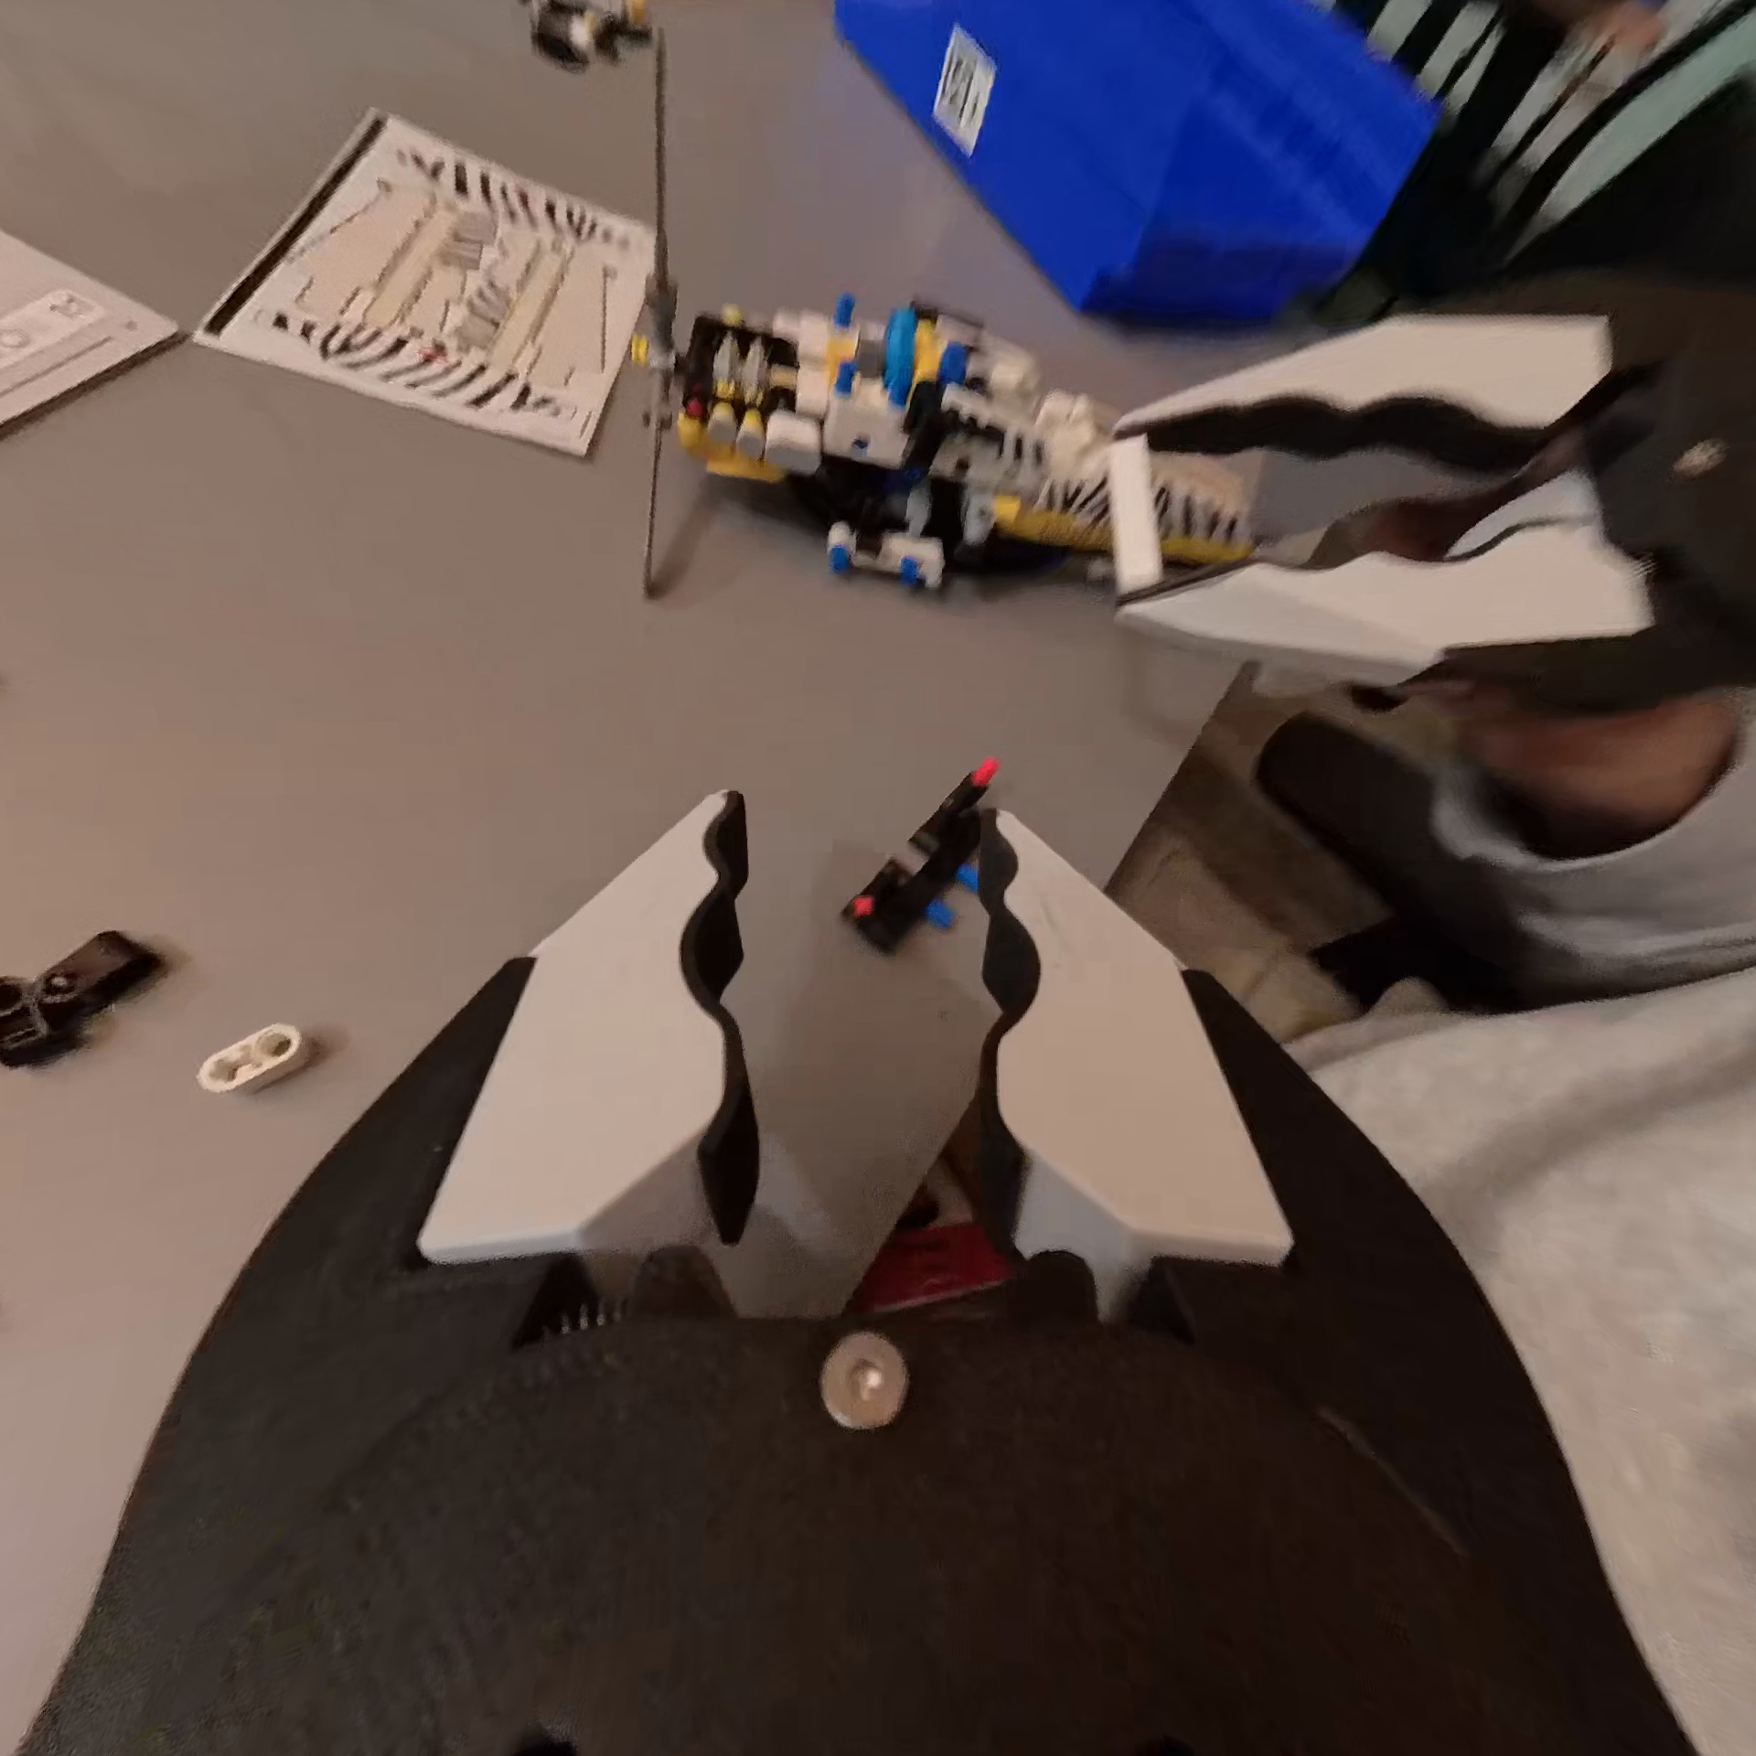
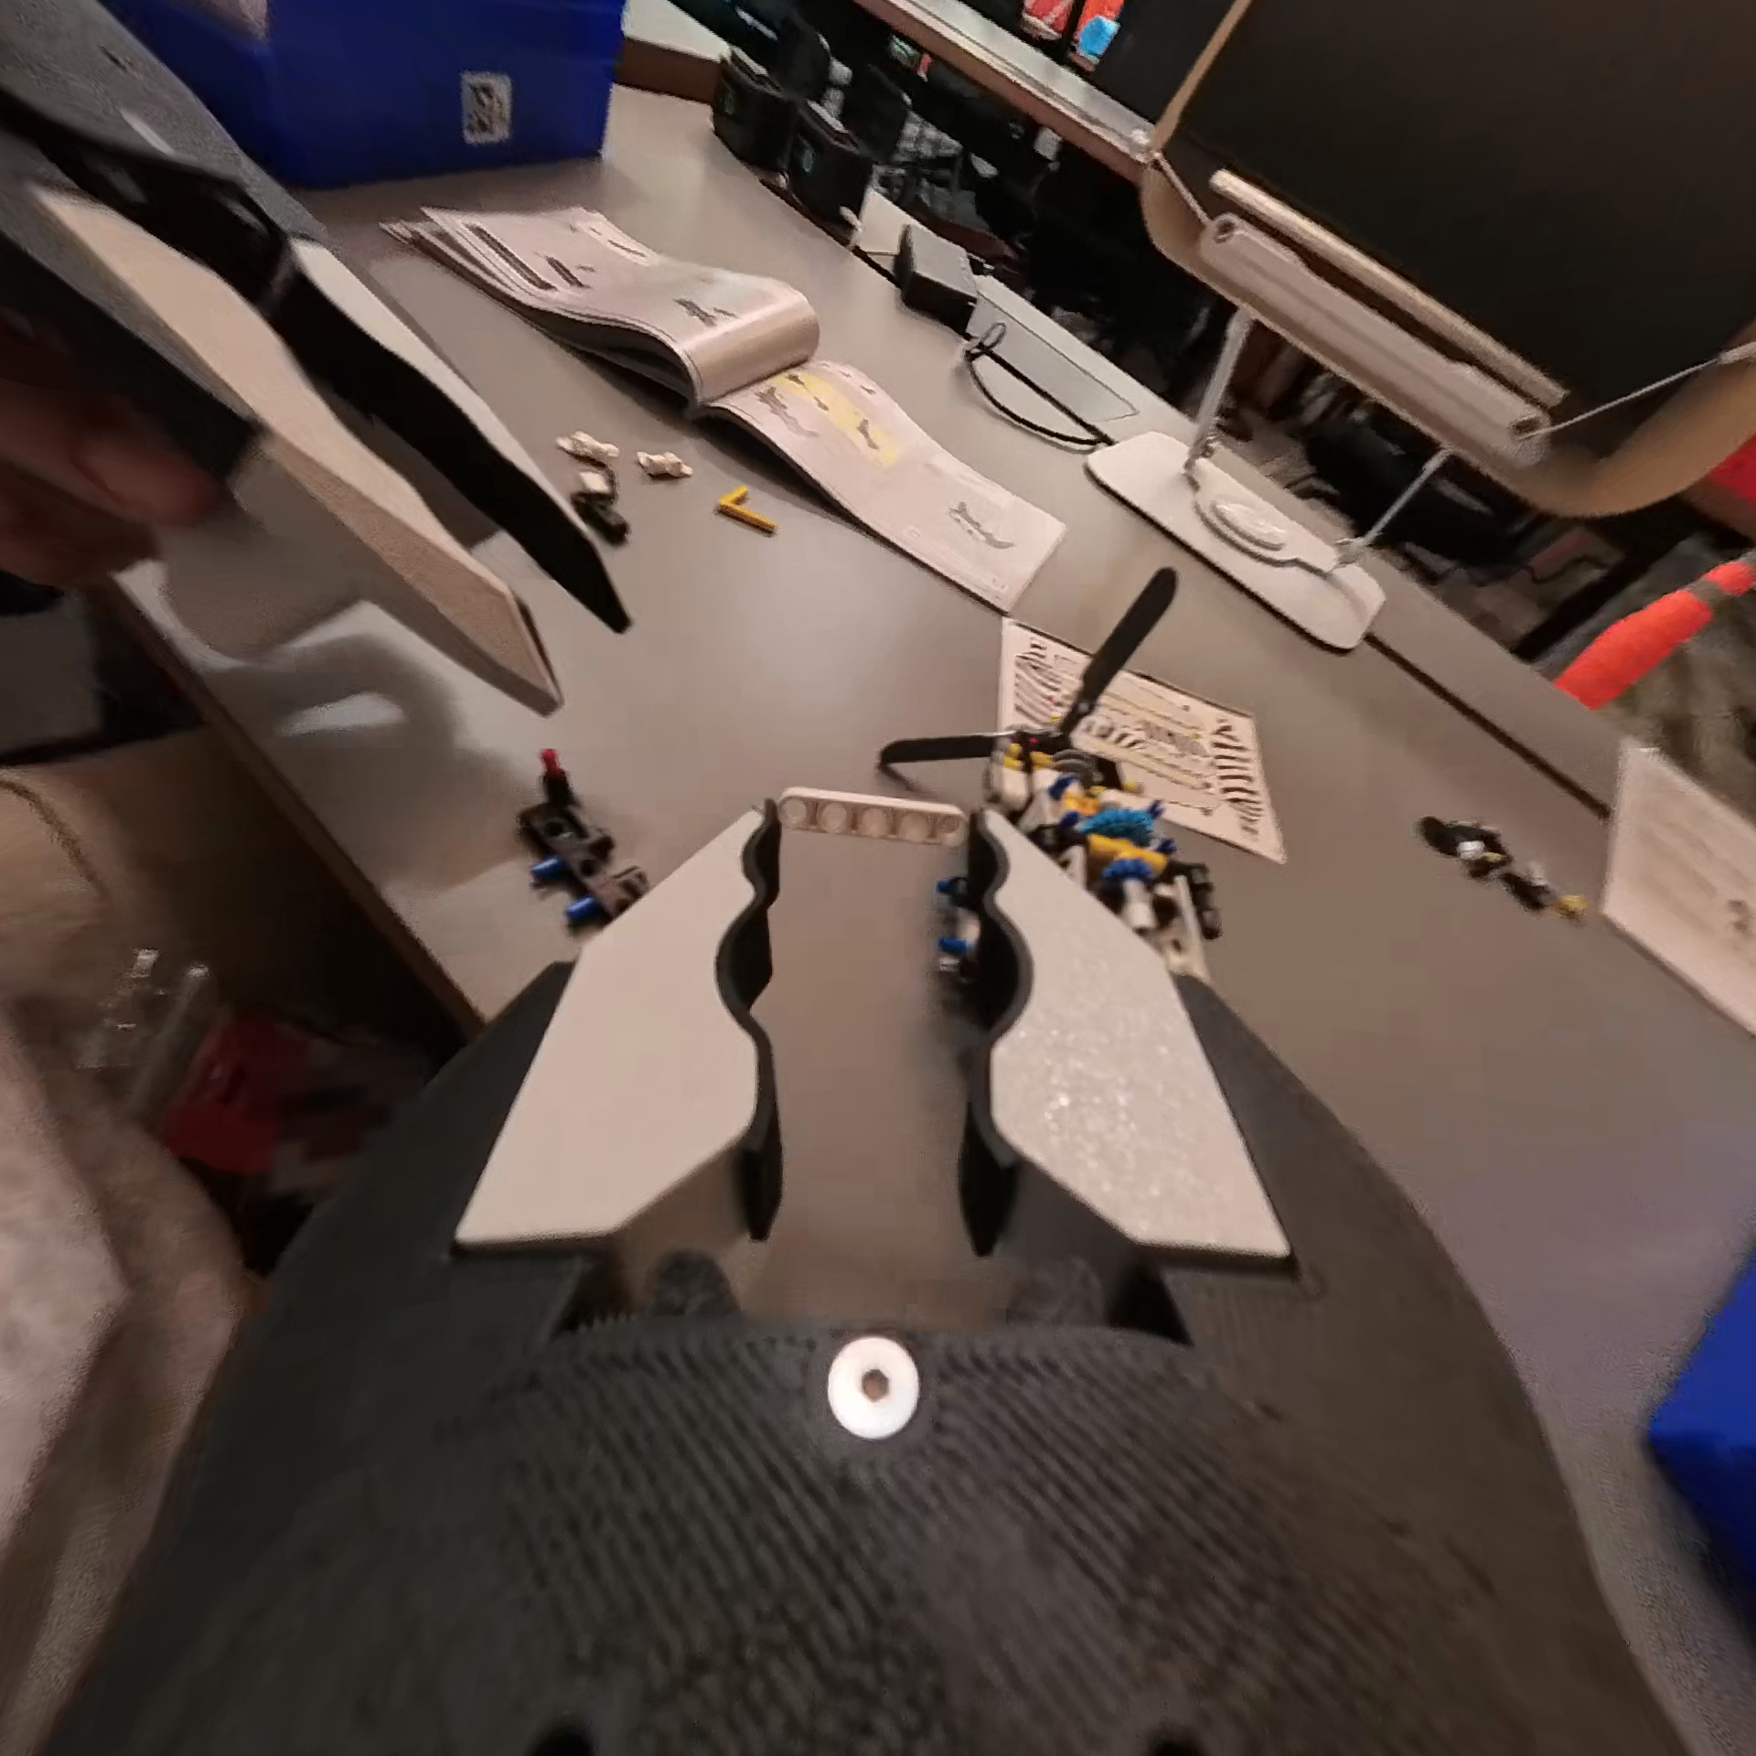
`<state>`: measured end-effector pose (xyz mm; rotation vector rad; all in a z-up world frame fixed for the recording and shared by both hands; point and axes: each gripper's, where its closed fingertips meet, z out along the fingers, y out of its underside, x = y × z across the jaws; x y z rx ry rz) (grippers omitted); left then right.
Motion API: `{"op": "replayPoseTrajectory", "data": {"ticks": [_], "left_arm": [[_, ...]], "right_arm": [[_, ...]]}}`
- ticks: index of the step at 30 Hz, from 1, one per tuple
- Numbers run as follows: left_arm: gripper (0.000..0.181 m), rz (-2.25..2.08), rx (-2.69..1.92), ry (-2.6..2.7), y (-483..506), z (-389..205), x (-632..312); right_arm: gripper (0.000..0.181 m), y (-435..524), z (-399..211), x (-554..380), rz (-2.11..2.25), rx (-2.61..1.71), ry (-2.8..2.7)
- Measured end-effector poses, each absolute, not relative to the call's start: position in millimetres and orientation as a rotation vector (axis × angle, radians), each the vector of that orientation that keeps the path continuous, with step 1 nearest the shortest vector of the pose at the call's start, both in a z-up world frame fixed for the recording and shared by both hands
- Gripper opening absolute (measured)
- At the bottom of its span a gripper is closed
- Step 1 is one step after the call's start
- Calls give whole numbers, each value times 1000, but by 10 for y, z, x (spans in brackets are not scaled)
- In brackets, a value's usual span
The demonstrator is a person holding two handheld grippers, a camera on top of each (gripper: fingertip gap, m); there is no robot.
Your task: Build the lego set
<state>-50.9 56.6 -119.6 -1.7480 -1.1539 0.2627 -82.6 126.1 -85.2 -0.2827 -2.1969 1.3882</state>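
- right gripper (image 2: 869,827) pinches a white five-hole beam (image 2: 869,817) lengthwise at the very fingertips, jaws set about a beam-length apart; beam is held in the air above the table (image 2: 760,665).
- left gripper (image 1: 860,808) empty, jaws spread wide; small black sub-assembly (image 1: 917,860) with red and blue pins lies on the table near its tips, close to the near table edge.
- main lego model (image 1: 912,437), white/yellow/black with blue pins and a thin black propeller (image 1: 658,314), sits farther off mid-table, just right of the sticker sheet (image 1: 428,295).
- handling, my read: beam is light, stiff, smooth plastic; end-to-end tip grip looks marginal, could pop out or pivot.
- model likely light but fragile: take it by the solid body, not the propeller blades or sticking-out pins.
- black sub-assembly is small and low: grip across its flat sides.
- loose bits: white two-hole link (image 1: 255,1055) and black connector (image 1: 66,988) at left; open instruction booklet (image 2: 722,371) far.
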Motion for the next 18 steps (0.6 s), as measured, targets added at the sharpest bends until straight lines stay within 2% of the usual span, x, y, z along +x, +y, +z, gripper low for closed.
{"op": "replayPoseTrajectory", "data": {"ticks": [10, 18], "left_arm": [[41, 371, -2115, -1147, 609, -1646, -406], [21, 273, -2131, -1165, 662, -1661, -164]], "right_arm": [[38, 1052, -1481, -246, 1532, -360, -2401], [38, 1056, -1598, -277, 1484, -426, -2377]]}}
